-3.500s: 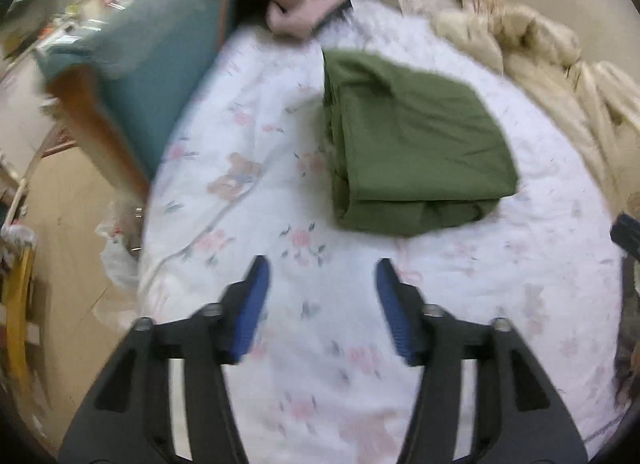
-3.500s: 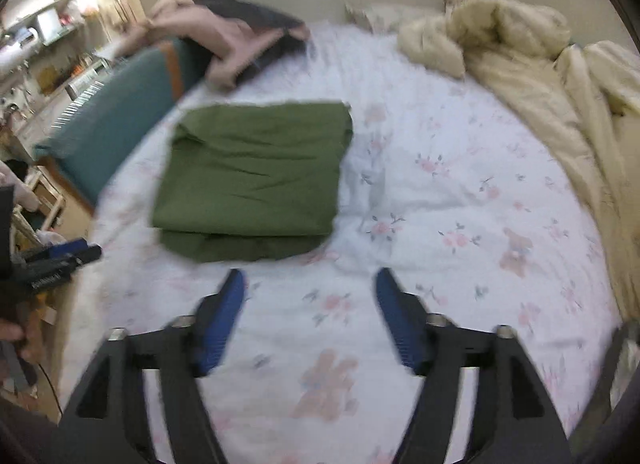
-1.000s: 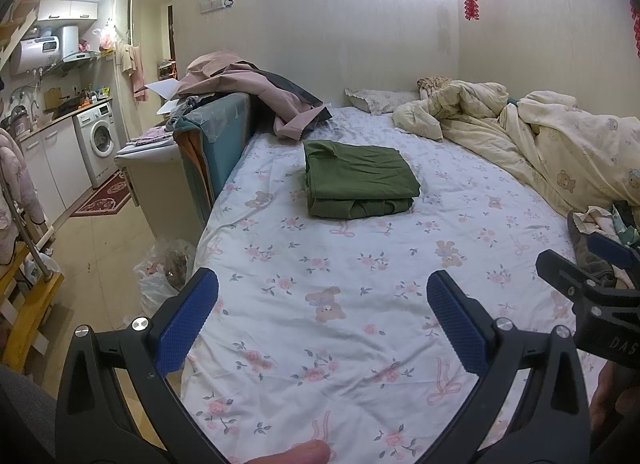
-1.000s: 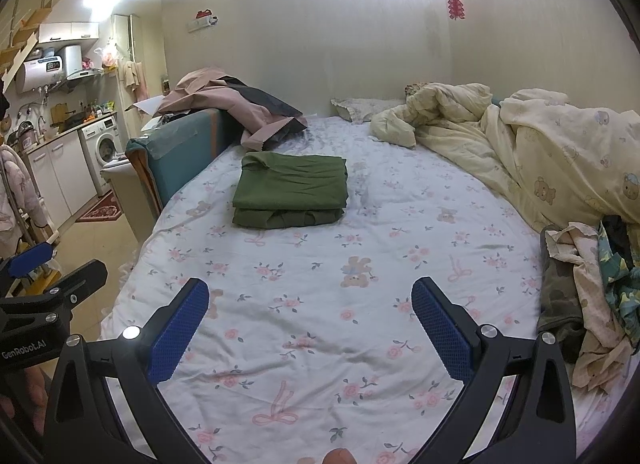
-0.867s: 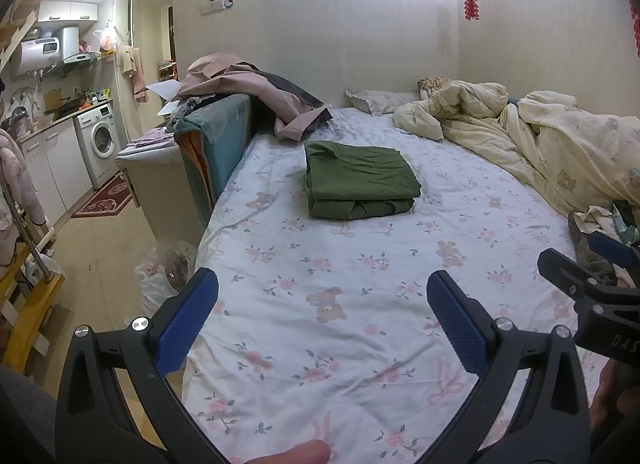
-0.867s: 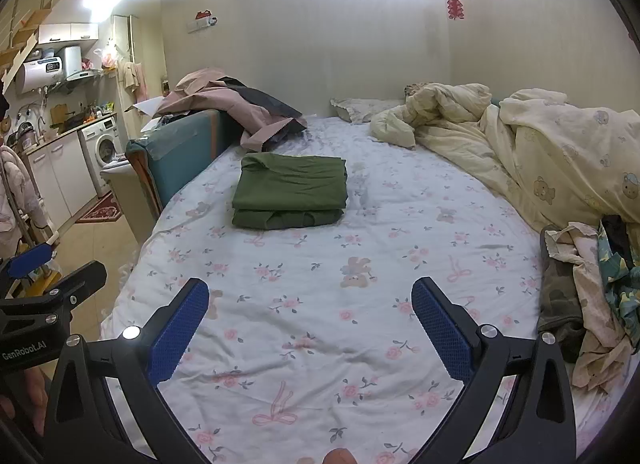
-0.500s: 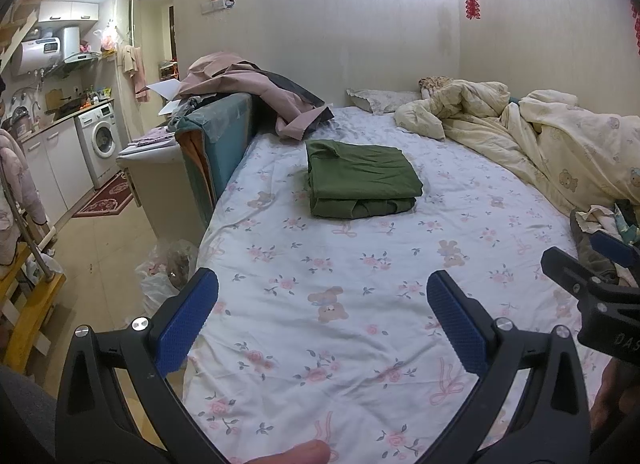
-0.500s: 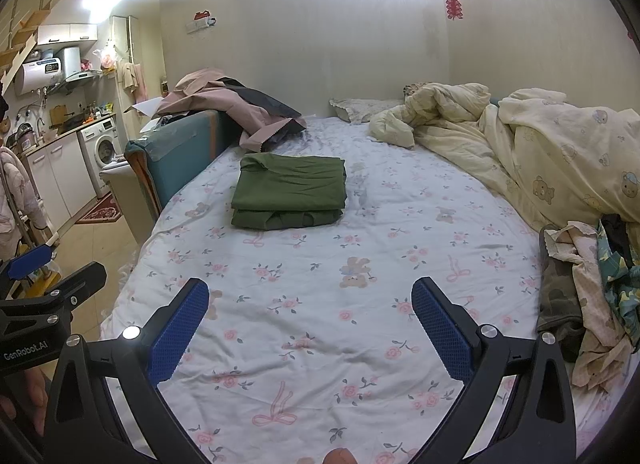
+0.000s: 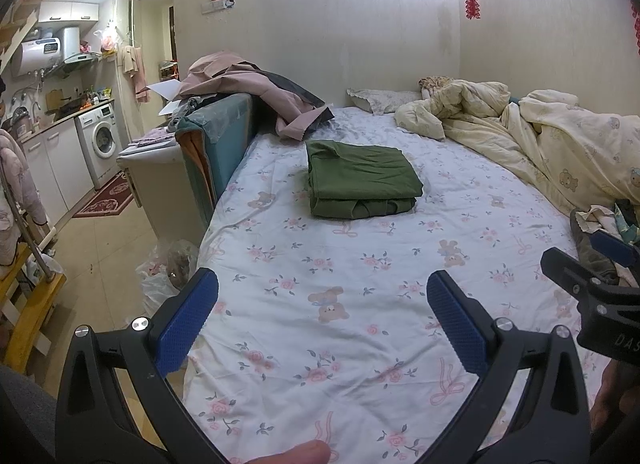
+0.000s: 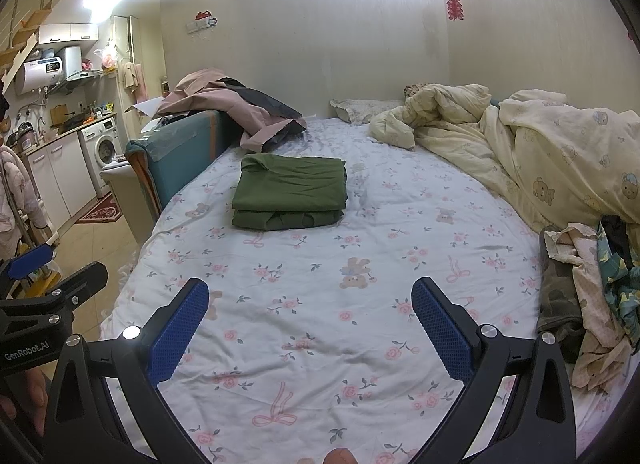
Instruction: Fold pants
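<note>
The green pants (image 9: pixel 360 179) lie folded in a flat rectangular stack on the flowered bed sheet (image 9: pixel 340 304), toward the far left part of the bed. They also show in the right wrist view (image 10: pixel 290 191). My left gripper (image 9: pixel 322 314) is wide open and empty, held over the near end of the bed, far from the pants. My right gripper (image 10: pixel 310 322) is wide open and empty too, at about the same distance. Each gripper shows at the edge of the other's view.
A cream quilt (image 10: pixel 540 159) is heaped along the right side. A pile of clothes (image 10: pixel 588 300) lies at the near right. A teal sofa back (image 9: pixel 216 143) with pink garments (image 9: pixel 256 83) stands left of the bed. A plastic bag (image 9: pixel 168 268) sits on the floor.
Since 3.5 s ago both grippers have pulled far back from the pants and opened wider. Over the last second the views hold almost still.
</note>
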`<state>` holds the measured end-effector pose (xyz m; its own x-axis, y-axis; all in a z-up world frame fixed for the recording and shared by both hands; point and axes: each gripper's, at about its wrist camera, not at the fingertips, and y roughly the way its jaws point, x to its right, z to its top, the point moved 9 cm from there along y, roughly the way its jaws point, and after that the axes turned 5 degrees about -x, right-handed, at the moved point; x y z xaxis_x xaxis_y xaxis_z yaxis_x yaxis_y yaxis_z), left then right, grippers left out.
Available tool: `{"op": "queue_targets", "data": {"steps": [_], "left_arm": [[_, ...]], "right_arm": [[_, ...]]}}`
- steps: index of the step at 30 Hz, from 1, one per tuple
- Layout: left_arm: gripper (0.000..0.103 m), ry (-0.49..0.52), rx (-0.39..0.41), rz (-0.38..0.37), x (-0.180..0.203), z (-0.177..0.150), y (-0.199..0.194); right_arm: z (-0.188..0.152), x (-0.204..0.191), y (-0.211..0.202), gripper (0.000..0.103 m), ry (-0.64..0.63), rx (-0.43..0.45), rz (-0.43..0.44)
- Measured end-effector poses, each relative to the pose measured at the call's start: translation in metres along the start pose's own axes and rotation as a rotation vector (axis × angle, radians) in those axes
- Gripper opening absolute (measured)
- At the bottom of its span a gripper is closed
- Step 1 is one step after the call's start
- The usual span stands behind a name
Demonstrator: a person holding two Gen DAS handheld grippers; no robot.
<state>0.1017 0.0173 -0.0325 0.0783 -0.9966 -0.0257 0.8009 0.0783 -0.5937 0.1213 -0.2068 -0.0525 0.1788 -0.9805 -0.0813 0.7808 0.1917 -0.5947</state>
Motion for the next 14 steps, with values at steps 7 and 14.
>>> {"op": "queue_targets", "data": {"steps": [7, 14], "left_arm": [[0.103, 0.000, 0.001, 0.000, -0.0015, 0.0004, 0.0008], [0.103, -0.002, 0.002, -0.010, -0.0007, -0.0007, 0.0006]], "right_arm": [[0.0008, 0.0001, -0.0006, 0.103, 0.001, 0.000, -0.001], [0.0006, -0.0004, -0.0004, 0.103, 0.000, 0.000, -0.001]]}}
